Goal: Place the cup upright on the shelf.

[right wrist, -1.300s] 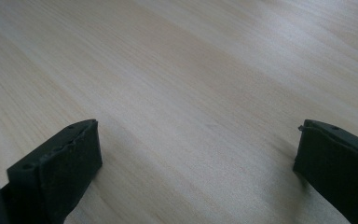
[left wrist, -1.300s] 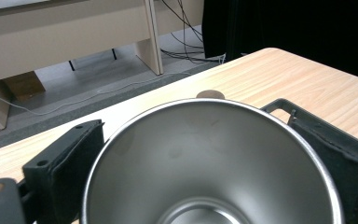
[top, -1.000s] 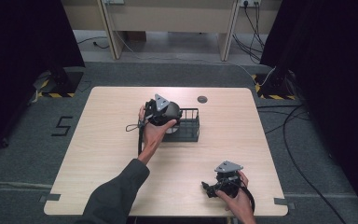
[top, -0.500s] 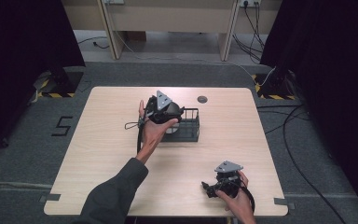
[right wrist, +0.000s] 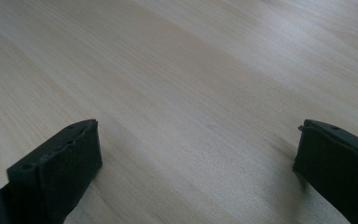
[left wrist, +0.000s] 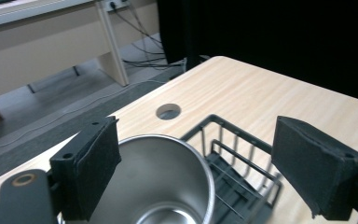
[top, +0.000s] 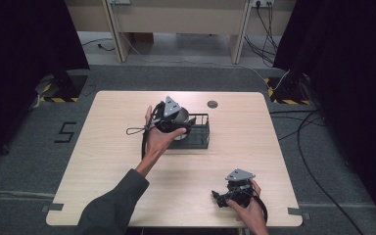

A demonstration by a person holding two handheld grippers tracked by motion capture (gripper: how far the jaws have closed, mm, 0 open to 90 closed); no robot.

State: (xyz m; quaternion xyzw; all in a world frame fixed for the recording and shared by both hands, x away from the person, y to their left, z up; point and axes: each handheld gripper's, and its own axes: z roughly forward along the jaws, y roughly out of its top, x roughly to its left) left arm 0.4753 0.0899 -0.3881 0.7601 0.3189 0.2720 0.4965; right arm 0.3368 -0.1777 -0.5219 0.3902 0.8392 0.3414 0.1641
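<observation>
We have our left gripper [top: 176, 120] over the near left end of the wire basket [top: 201, 131], with its jaws spread wide. In the left gripper view, the steel cup [left wrist: 161, 182] stands upright, just beside the left jaw, with its rim between the two jaws but gripped by neither. The cup seems to sit at the basket's [left wrist: 235, 158] end, though we cannot tell whether it stands inside the wire or just outside it.

Our right gripper [top: 231, 195] rests low on the table [top: 127, 107] near the front right corner, well apart from the cup, jaws also wide and holding nothing.

We judge that this is either the reach for the cup or the release of it. If we mean to grasp, we must lower the left gripper so that one jaw goes inside the rim and the other outside, then close. The basket wire near the right jaw could snag.
</observation>
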